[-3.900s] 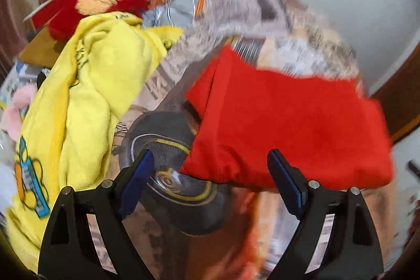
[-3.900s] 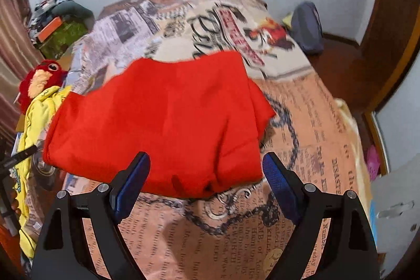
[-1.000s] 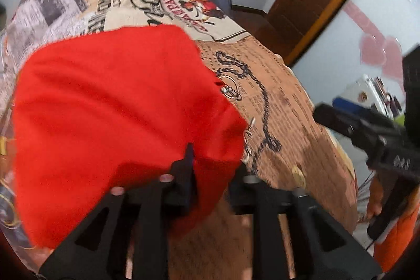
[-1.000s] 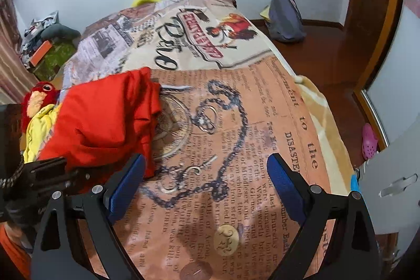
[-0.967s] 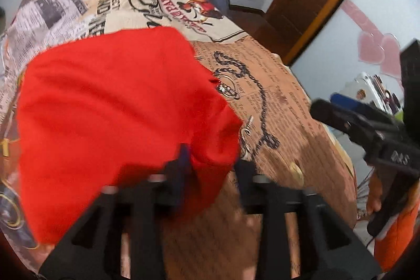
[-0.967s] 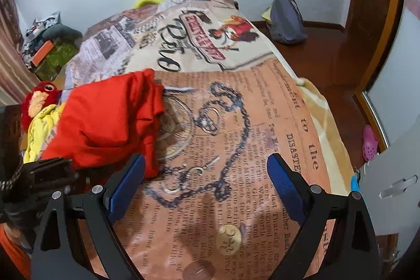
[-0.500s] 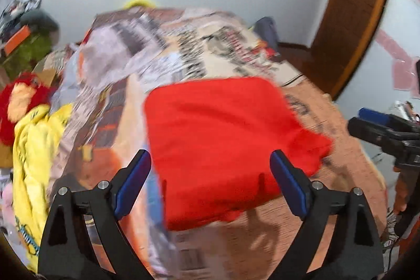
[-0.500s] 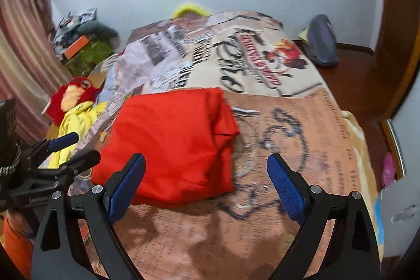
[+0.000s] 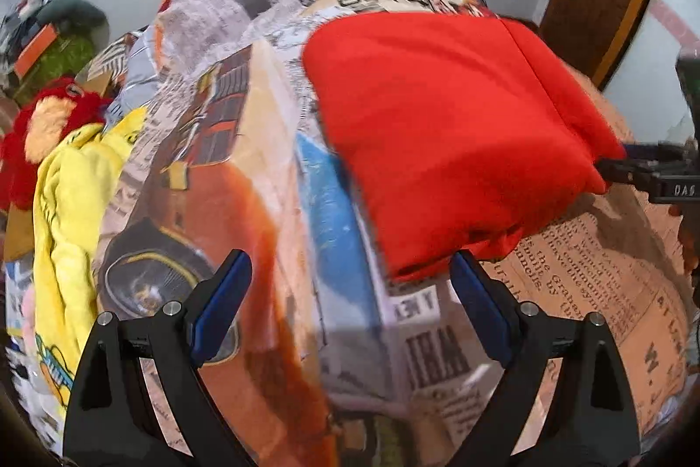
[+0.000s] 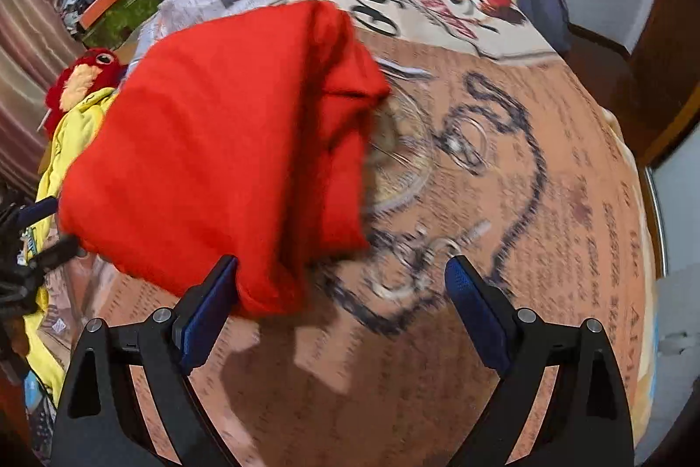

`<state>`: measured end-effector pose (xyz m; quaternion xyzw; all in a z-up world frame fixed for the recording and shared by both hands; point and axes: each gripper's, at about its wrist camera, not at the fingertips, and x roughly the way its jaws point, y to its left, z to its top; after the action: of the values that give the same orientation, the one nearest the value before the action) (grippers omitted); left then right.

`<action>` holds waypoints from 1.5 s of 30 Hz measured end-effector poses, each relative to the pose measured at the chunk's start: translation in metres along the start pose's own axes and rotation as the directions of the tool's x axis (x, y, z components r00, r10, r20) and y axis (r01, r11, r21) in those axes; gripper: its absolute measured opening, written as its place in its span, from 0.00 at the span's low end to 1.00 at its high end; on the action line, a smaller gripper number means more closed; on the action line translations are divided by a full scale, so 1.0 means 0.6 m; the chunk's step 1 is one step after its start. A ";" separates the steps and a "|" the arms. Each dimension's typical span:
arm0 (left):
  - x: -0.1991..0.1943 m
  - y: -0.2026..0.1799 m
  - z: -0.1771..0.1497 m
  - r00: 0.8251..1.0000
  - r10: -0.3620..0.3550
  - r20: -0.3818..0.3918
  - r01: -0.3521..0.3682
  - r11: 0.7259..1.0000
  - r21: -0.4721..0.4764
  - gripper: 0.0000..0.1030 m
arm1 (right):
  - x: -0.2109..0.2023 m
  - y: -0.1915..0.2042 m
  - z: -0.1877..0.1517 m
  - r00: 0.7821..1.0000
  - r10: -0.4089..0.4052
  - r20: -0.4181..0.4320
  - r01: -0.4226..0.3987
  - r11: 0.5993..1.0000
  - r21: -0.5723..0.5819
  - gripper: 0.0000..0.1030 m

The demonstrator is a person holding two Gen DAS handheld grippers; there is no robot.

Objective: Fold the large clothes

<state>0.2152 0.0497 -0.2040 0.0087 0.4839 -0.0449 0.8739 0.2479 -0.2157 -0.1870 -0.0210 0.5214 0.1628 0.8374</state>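
folded red garment (image 9: 450, 134) sits on the printed bedspread (image 9: 245, 169), left gripper (image 9: 350, 296) and right gripper (image 10: 341, 292) both spread wide, nothing pinched, yellow clothes (image 9: 70, 195) off left

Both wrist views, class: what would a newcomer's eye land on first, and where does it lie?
The folded red garment stands out, lying on the newsprint-patterned bedspread. Both the left gripper and right gripper hang open near its closer edge, holding nothing. At the bed's left edge lie a yellow garment and a red plush toy.
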 end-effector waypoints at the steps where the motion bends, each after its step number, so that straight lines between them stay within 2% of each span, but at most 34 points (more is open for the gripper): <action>1: -0.009 0.013 0.003 1.000 0.003 0.010 -0.003 1.000 -0.026 0.89 | -0.010 -0.004 0.000 1.000 0.006 0.009 -0.006 1.000 0.003 0.89; 7: -0.053 0.086 0.053 0.992 0.035 0.122 -0.011 0.980 -0.196 0.89 | -0.061 -0.002 0.030 0.993 0.044 0.110 -0.046 0.999 0.008 0.89; 10: -0.045 0.098 0.079 0.993 0.024 0.118 0.003 0.974 -0.227 0.89 | -0.059 0.000 0.053 0.987 0.099 0.130 -0.103 0.994 0.024 0.89; 12: -0.028 0.097 0.093 0.995 -0.012 0.097 0.035 0.972 -0.232 0.89 | -0.040 0.000 0.070 0.984 0.145 0.107 -0.151 0.987 0.048 0.90; 15: 0.009 0.086 0.108 0.988 -0.145 0.057 0.155 0.957 -0.247 0.89 | 0.009 -0.005 0.089 0.978 0.204 0.042 -0.207 0.974 0.088 0.90; 17: 0.043 0.077 0.116 0.971 -0.240 0.016 0.235 0.935 -0.267 0.89 | 0.038 -0.008 0.095 0.976 0.220 0.003 -0.219 0.970 0.107 0.89; 20: 0.091 0.062 0.120 0.943 -0.331 -0.037 0.307 0.906 -0.290 0.90 | 0.089 -0.018 0.101 0.963 0.263 -0.064 -0.251 0.957 0.148 0.89; 23: 0.138 0.065 0.122 0.905 -0.422 -0.050 0.376 0.851 -0.367 0.95 | 0.128 -0.023 0.107 0.942 0.310 -0.126 -0.286 0.942 0.177 0.89; 26: 0.167 0.072 0.128 0.864 -0.502 -0.036 0.439 0.787 -0.433 0.95 | 0.141 -0.018 0.113 0.934 0.337 -0.121 -0.315 0.934 0.171 0.92; 29: 0.190 0.070 0.134 0.835 -0.549 -0.038 0.469 0.746 -0.473 0.95 | 0.144 -0.008 0.121 0.930 0.350 -0.116 -0.330 0.930 0.160 0.92; 31: 0.195 0.068 0.138 0.825 -0.563 -0.043 0.477 0.736 -0.481 0.95 | 0.147 -0.003 0.126 0.923 0.368 -0.112 -0.347 0.922 0.173 0.92; 32: 0.197 0.065 0.141 0.824 -0.564 -0.046 0.478 0.738 -0.477 0.94 | 0.147 0.000 0.128 0.918 0.382 -0.108 -0.360 0.915 0.181 0.89; 34: 0.190 0.057 0.148 0.827 -0.560 -0.043 0.484 0.750 -0.451 0.84 | 0.149 0.000 0.133 0.905 0.411 -0.111 -0.384 0.900 0.206 0.80; 37: 0.171 0.044 0.153 0.842 -0.539 -0.032 0.484 0.780 -0.397 0.71 | 0.141 -0.003 0.136 0.904 0.413 -0.110 -0.377 0.891 0.251 0.66; 39: 0.158 0.038 0.156 0.851 -0.524 -0.031 0.479 0.800 -0.361 0.60 | 0.128 0.002 0.140 0.906 0.409 -0.110 -0.372 0.892 0.255 0.46; 40: 0.151 0.037 0.157 0.853 -0.522 -0.027 0.482 0.805 -0.347 0.58 | 0.116 0.006 0.142 0.909 0.403 -0.108 -0.367 0.895 0.252 0.40; 42: 0.134 0.042 0.163 0.848 -0.529 -0.012 0.495 0.801 -0.338 0.48 | 0.093 0.016 0.149 0.909 0.405 -0.097 -0.375 0.897 0.236 0.29; 45: 0.107 0.052 0.169 0.840 -0.543 0.018 0.517 0.788 -0.334 0.43 | 0.066 0.041 0.160 0.911 0.404 -0.085 -0.379 0.901 0.212 0.26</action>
<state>0.3373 0.0705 -0.2052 -0.2700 0.5016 -0.2074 0.7953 0.3398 -0.1629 -0.1750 0.1543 0.5803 0.2756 0.7507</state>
